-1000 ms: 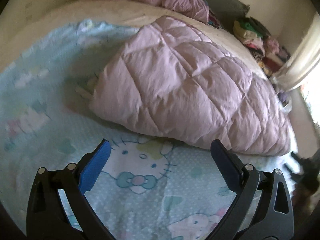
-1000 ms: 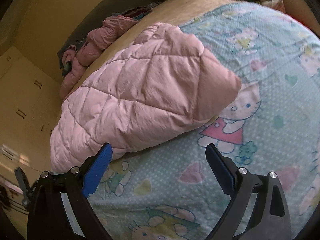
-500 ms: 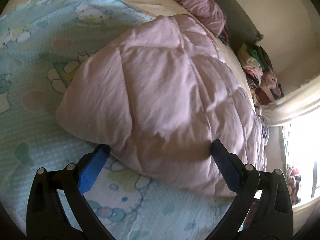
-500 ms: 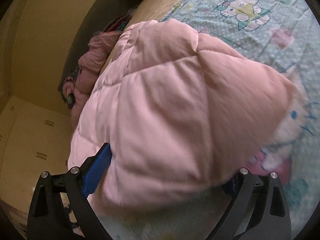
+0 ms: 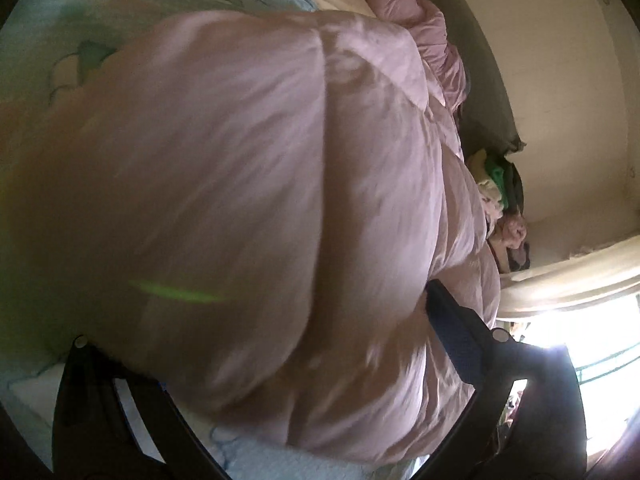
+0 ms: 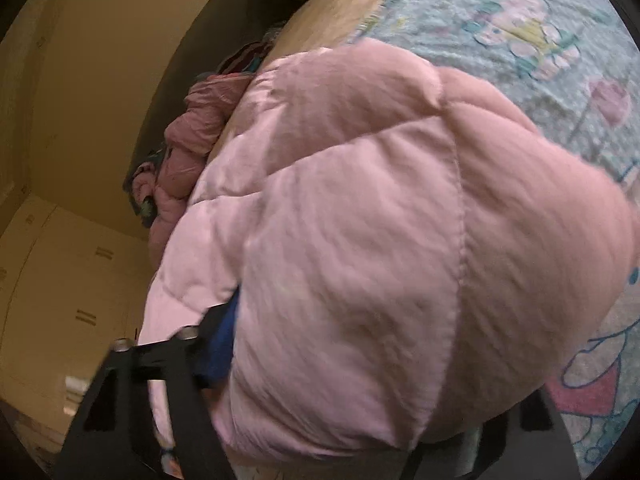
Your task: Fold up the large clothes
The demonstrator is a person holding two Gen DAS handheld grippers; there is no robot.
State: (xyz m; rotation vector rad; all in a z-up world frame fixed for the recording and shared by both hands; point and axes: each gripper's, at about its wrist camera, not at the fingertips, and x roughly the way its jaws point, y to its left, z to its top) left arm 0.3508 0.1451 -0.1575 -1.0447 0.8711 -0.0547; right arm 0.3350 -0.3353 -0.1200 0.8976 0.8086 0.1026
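A puffy pink quilted jacket lies on the bed and fills most of both wrist views. My left gripper has its jaws spread wide around the jacket's near edge. Its right finger shows, while the left one is hidden under the fabric. In the right wrist view the same jacket bulges between the jaws of my right gripper, which are closing on it. The blue left pad presses into a fold; the right finger is buried under the cloth.
A pale blue cartoon-cat blanket covers the bed. A darker pink padded garment lies crumpled at the bed's far edge by the dark headboard. A clothes pile sits beyond it. A bright window and cream cupboards flank the bed.
Both grippers have moved forward and down onto the pink jacket, which now fills the views. The right gripper's jaws have narrowed on the fabric; the left gripper has rolled.
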